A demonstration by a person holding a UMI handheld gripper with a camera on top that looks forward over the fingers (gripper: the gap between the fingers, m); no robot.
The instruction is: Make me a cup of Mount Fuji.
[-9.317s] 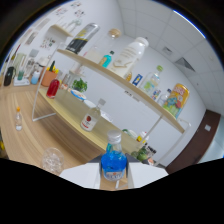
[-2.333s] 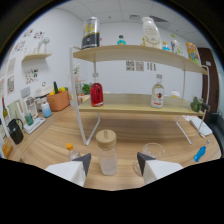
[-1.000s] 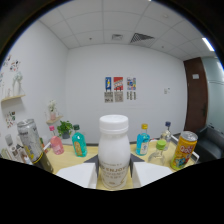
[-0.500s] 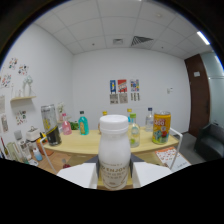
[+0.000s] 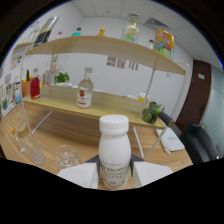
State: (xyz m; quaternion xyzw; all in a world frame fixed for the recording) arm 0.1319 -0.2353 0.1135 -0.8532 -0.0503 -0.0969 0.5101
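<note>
White office walls and a panelled ceiling frame the scene, with a dark brown door (image 5: 199, 95) off at your 2 o'clock and small posters (image 5: 122, 63) pinned on the far wall. Ahead of you stands a two-tier wooden shelf rack (image 5: 115, 47) on a wooden table (image 5: 50, 137).

Your gripper (image 5: 114, 172) has its two pale fingers (image 5: 80, 174) pinching a white plastic bottle (image 5: 114, 152) with a white screw cap — it sits upright between them, both sides pressed against its lower body, dark print on its label partly readable but cut off below. That bottle is held up in front of the table, right at your 6 o'clock.

On the lower tier, at about 11 o'clock, a clear glass bottle with a red-and-white label (image 5: 84, 89) stands upright; further out at 10 o'clock are a red bottle (image 5: 34, 87) and a small green plant (image 5: 62, 77). A dark green round thing (image 5: 149, 113) sits at the shelf's end toward 1 o'clock.

On the top tier you have a clear bottle with yellowish contents (image 5: 131, 31) near 12 o'clock, an orange-and-green carton (image 5: 164, 42) at 1 o'clock, and a tall glass jar (image 5: 45, 31) at 11 o'clock.

Down on the table, a clear glass cup (image 5: 66, 154) stands just beside your left finger at 8 o'clock — apart from it. A white notebook-like thing (image 5: 172, 142) lies at 3 o'clock.
</note>
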